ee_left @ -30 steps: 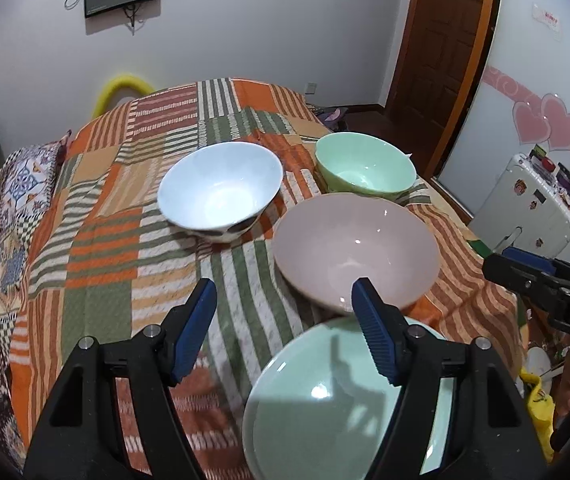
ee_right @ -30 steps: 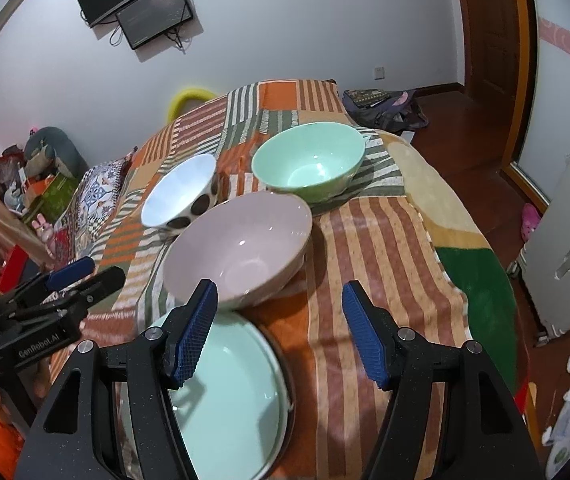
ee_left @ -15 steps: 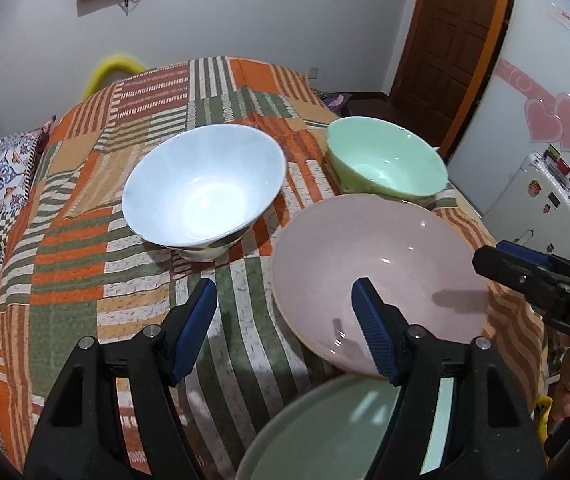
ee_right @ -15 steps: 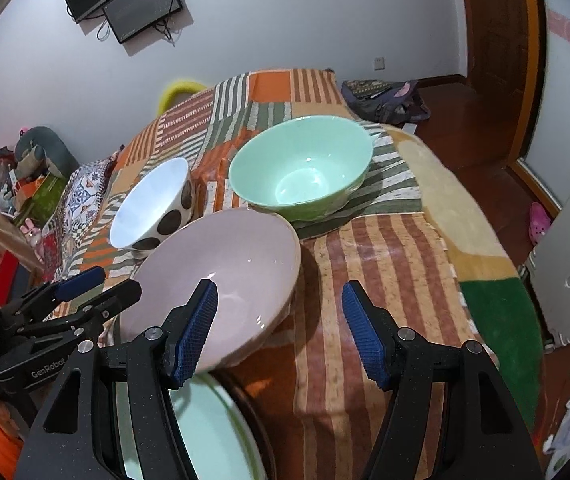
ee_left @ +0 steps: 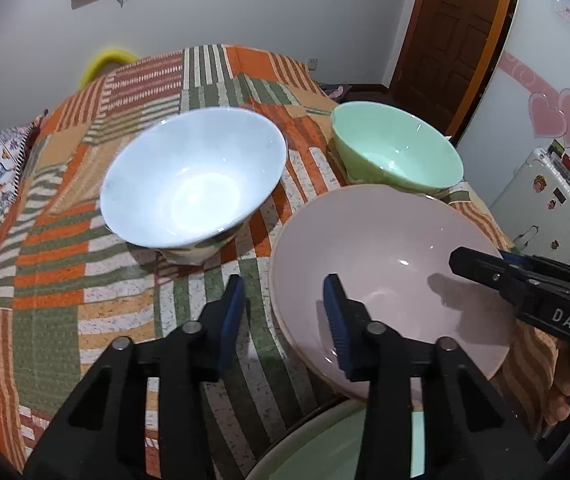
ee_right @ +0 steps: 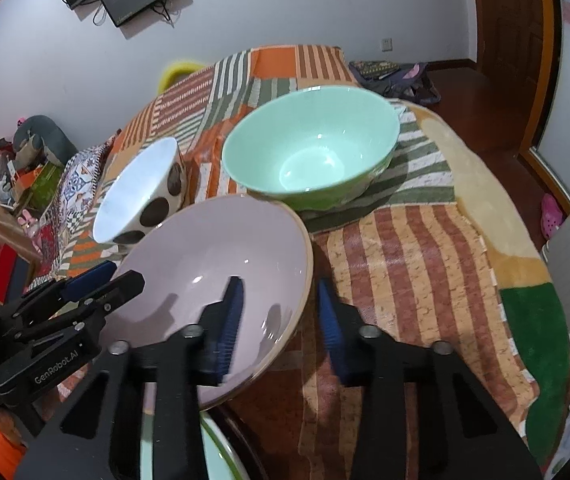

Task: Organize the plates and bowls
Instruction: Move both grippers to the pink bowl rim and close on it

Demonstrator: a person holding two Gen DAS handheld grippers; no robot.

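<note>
Straddling the pink bowl (ee_right: 213, 276) rim from opposite sides, left gripper (ee_left: 283, 316) and right gripper (ee_right: 277, 320) stand spread; next they probably need to pinch and lift.

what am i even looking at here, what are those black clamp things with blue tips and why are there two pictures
Each black clamp is a handheld two-finger gripper; a person holds one in each hand. Each carries a wide-angle camera looking along its blue-padded fingers, so you get two views of the same scene.

The left gripper straddles the left rim of the pink bowl; the right gripper straddles its right rim. Both are open, with the rim between the fingers, nothing clamped yet.

On the striped patchwork cloth also sit a white bowl, spotted outside, a green bowl, and a pale green plate nearest the cameras.
</note>
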